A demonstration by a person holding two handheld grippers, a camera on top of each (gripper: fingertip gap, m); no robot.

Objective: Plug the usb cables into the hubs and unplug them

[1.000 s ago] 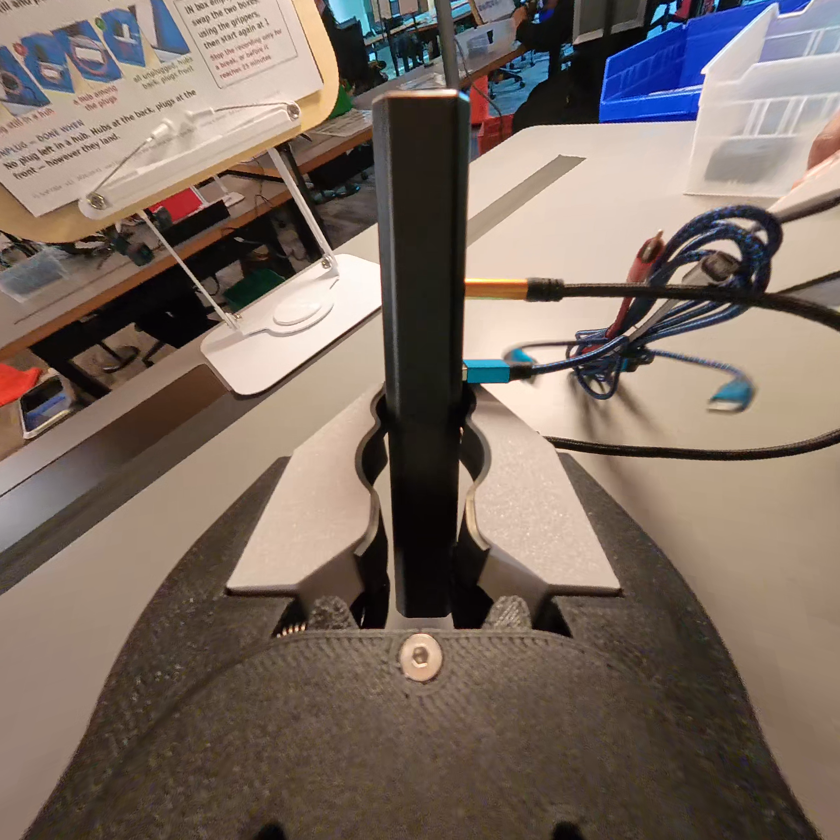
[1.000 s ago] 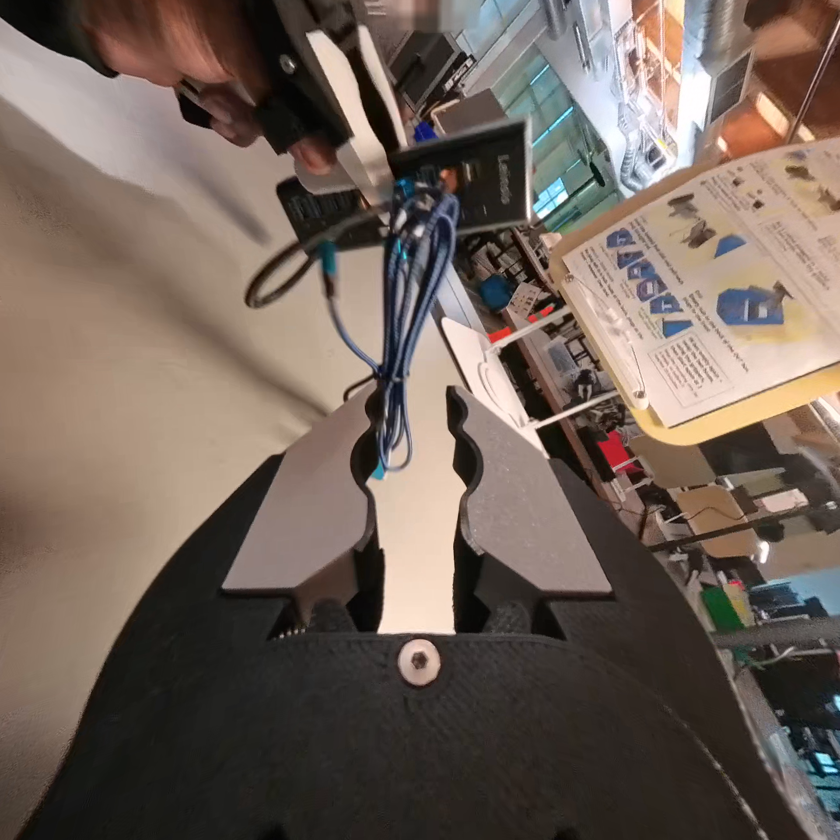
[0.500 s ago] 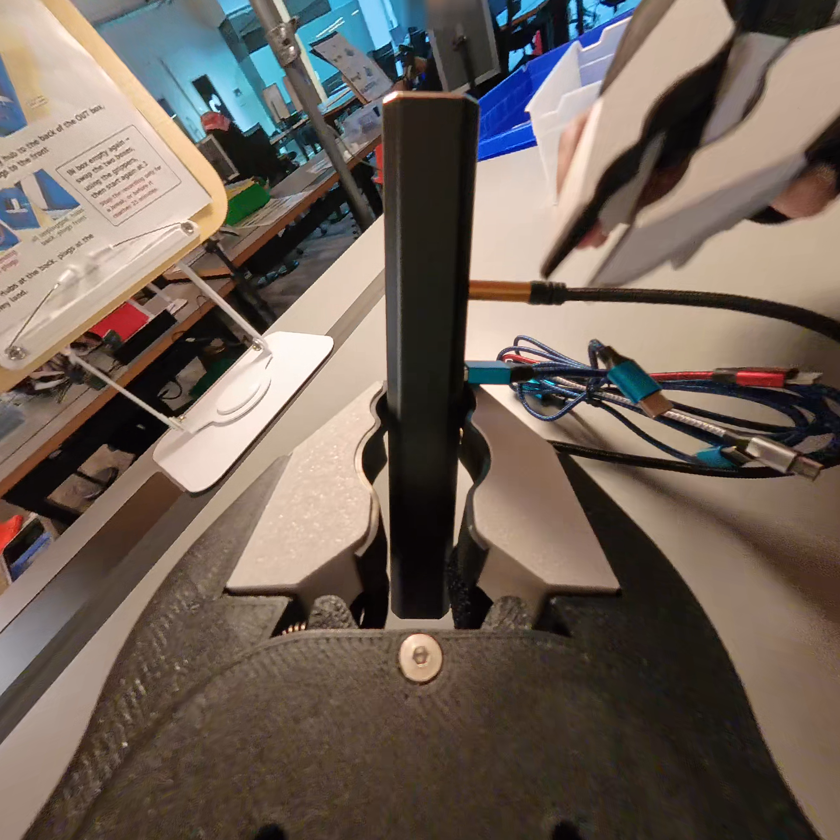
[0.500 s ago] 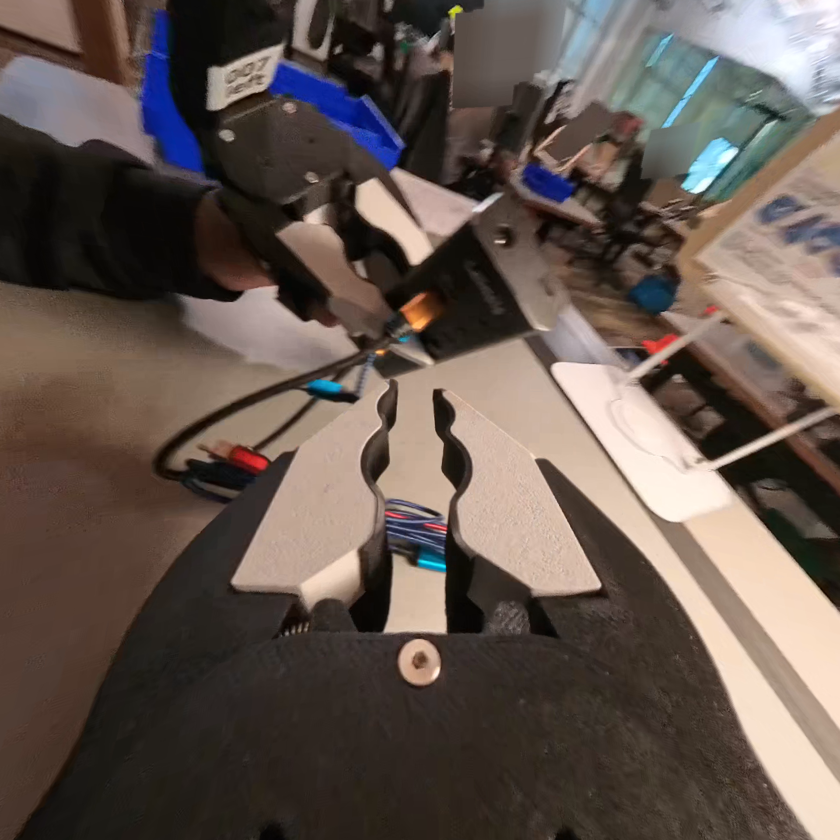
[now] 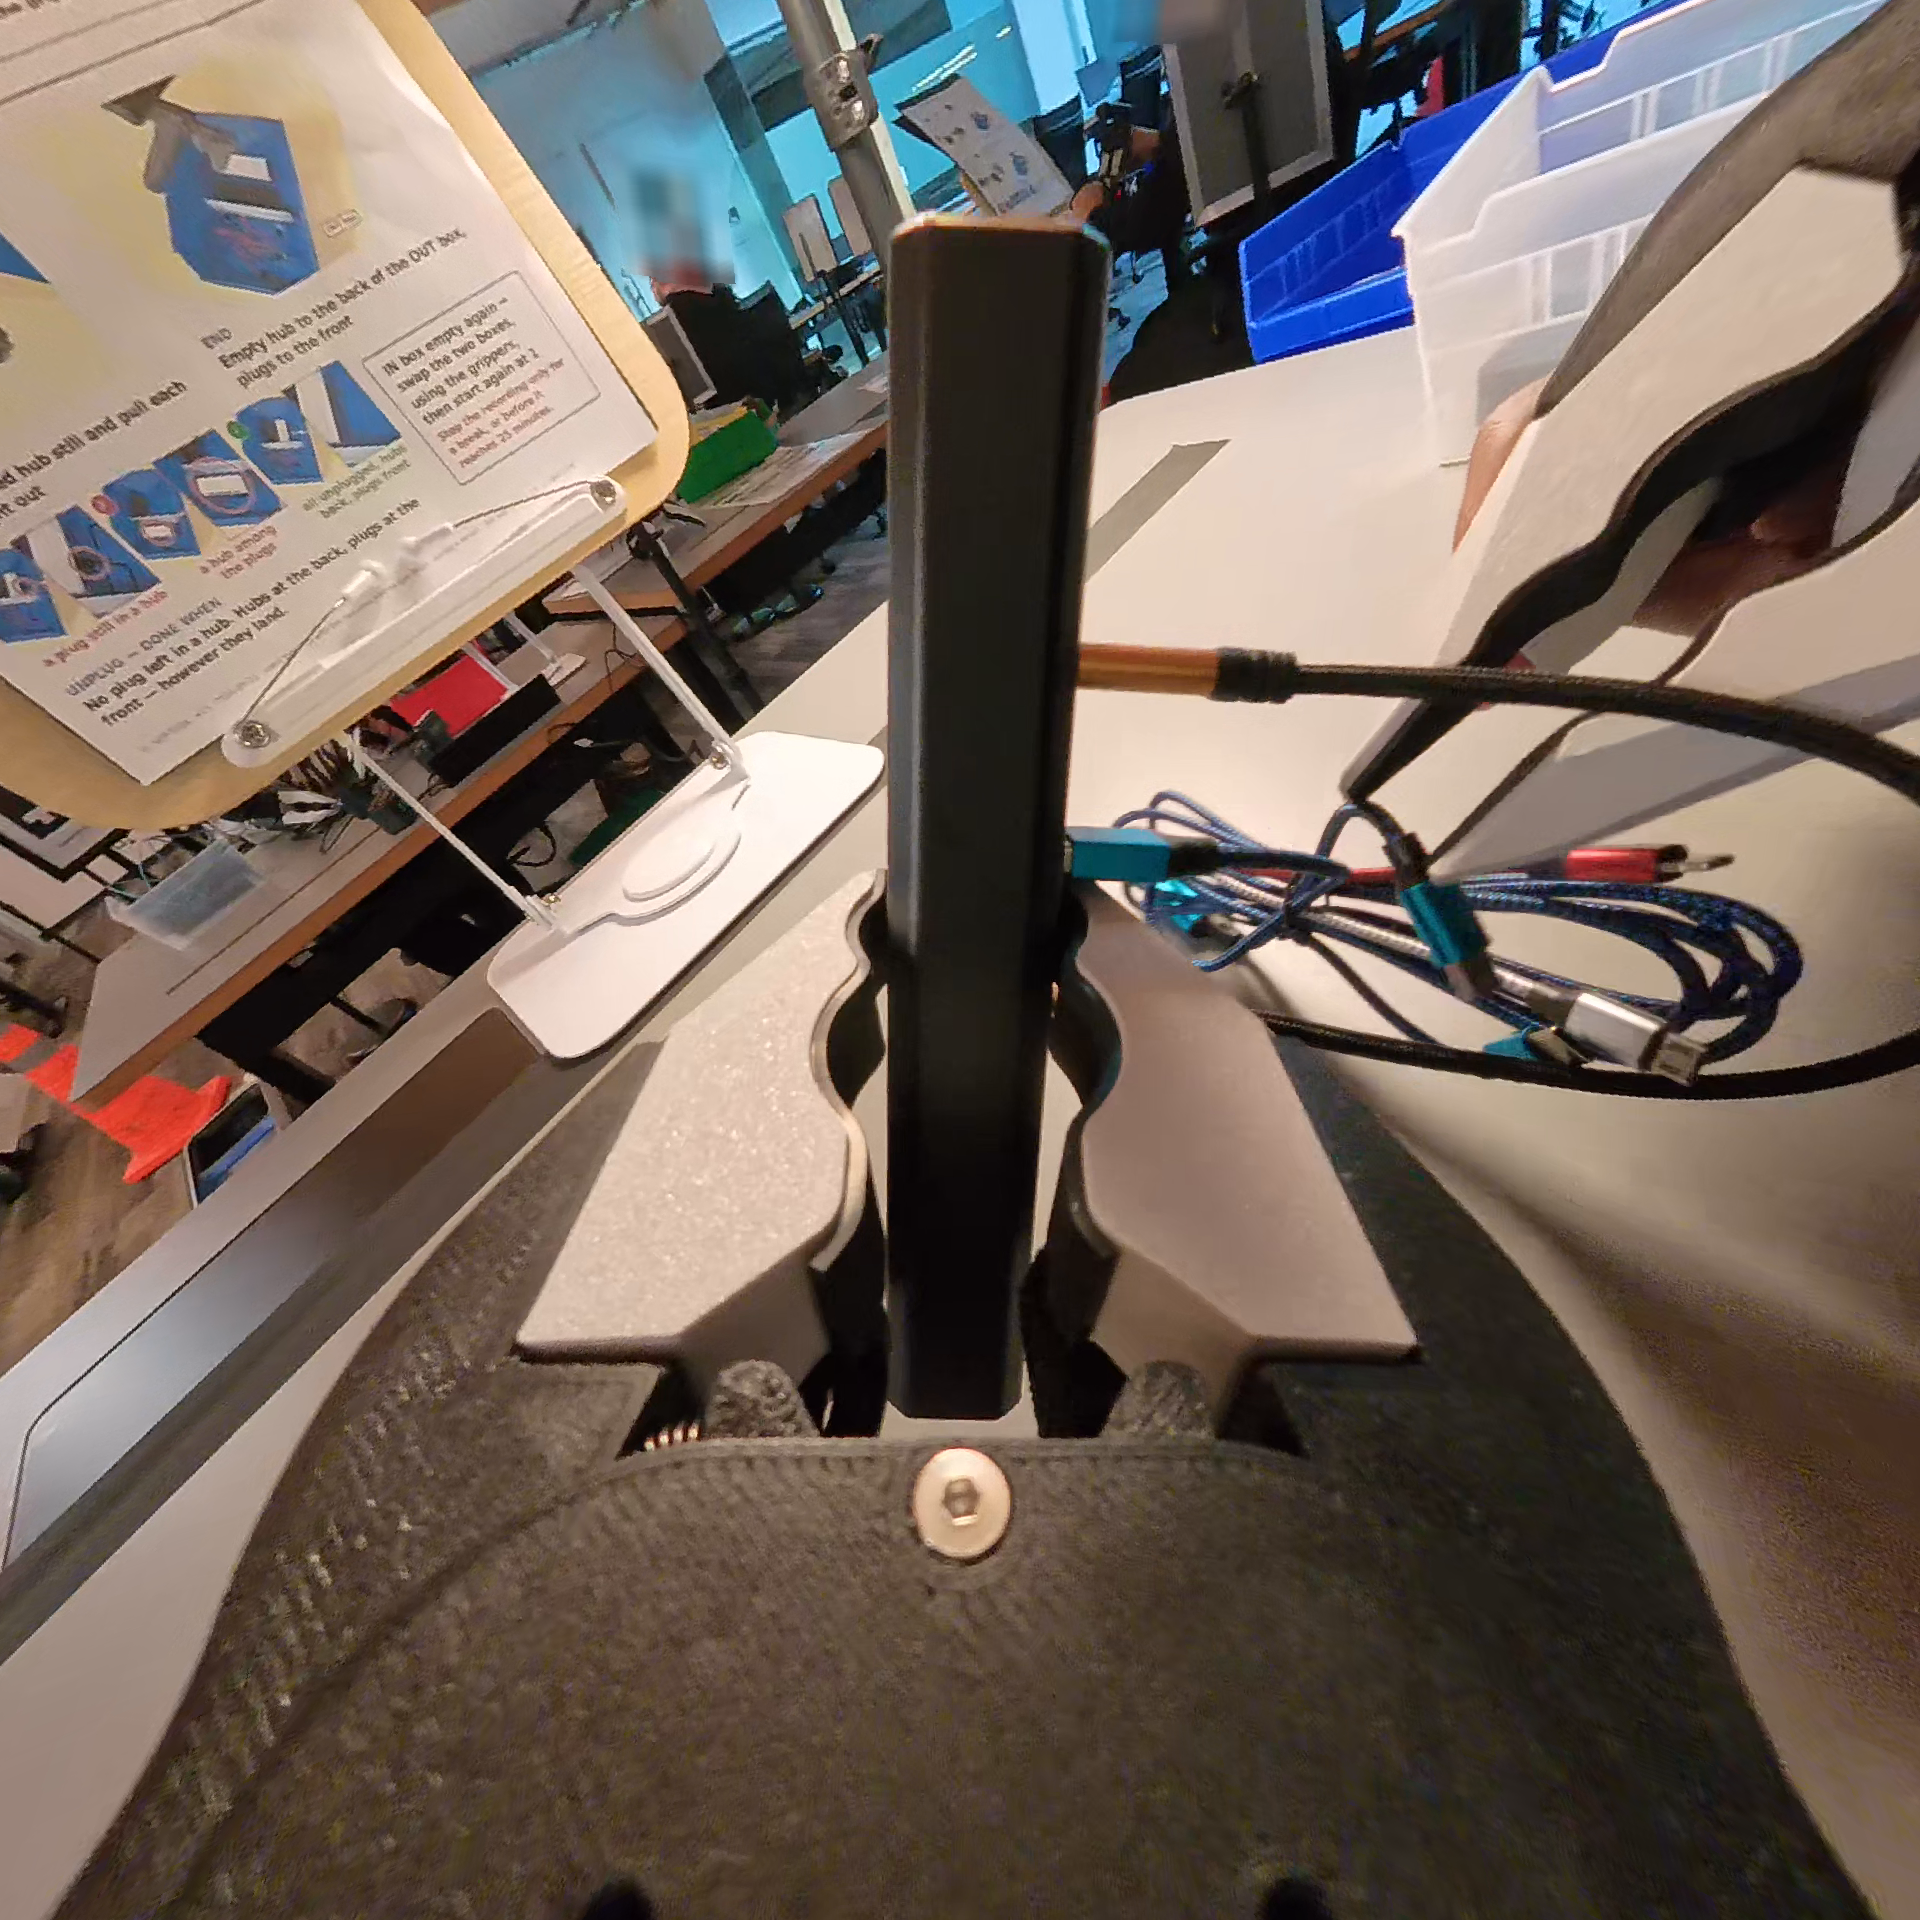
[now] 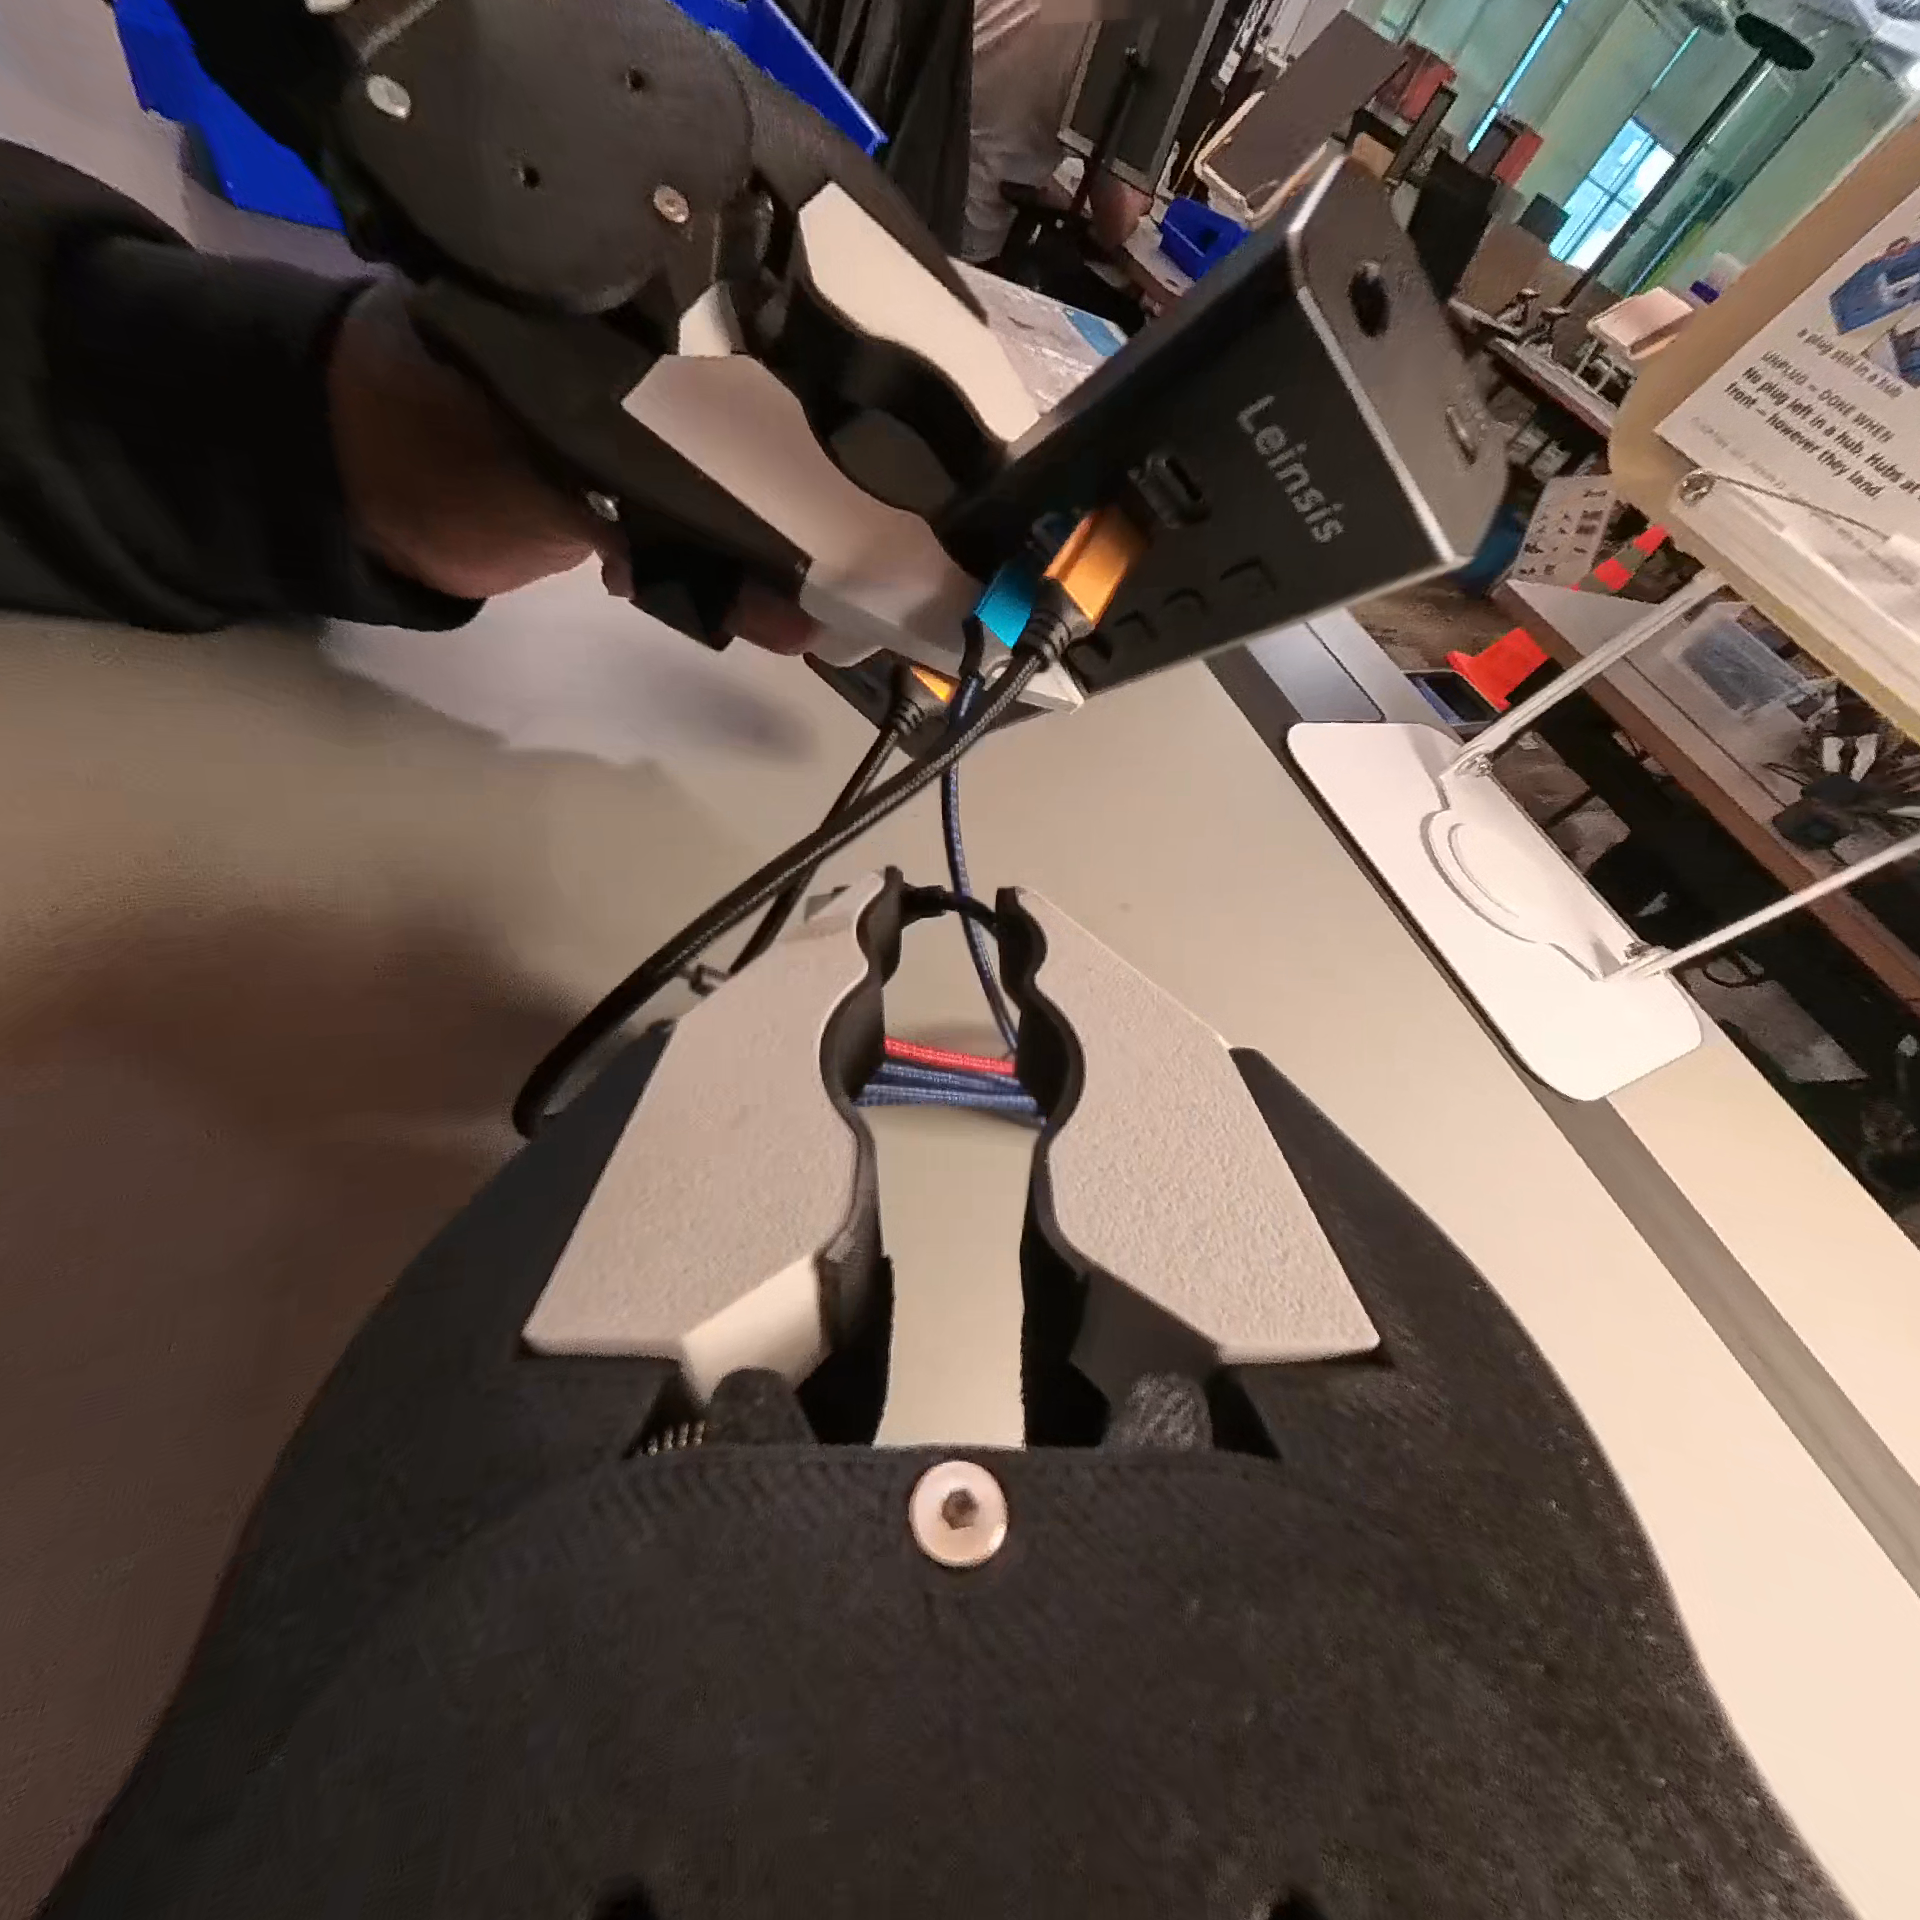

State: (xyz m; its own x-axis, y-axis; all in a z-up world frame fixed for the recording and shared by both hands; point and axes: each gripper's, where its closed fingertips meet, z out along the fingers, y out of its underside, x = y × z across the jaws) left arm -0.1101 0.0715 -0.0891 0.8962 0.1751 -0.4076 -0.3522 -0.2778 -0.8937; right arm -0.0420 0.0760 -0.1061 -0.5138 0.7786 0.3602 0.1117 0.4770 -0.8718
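Black hub (image 5: 987,790), clamped upright in the left gripper (image 5: 977,956), has gold (image 5: 1143,670) and blue plugs (image 5: 1127,857) seated; the right gripper (image 6: 951,914), part-open and empty over loose cables (image 6: 951,1075), could snag them and jerk a plug sideways.

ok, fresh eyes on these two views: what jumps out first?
The black USB hub stands clamped upright in the left gripper, dead centre of its view, with a gold plug and a teal plug in its right side. Below them, a tangle of blue cables lies on the table, with the right gripper hovering open above.
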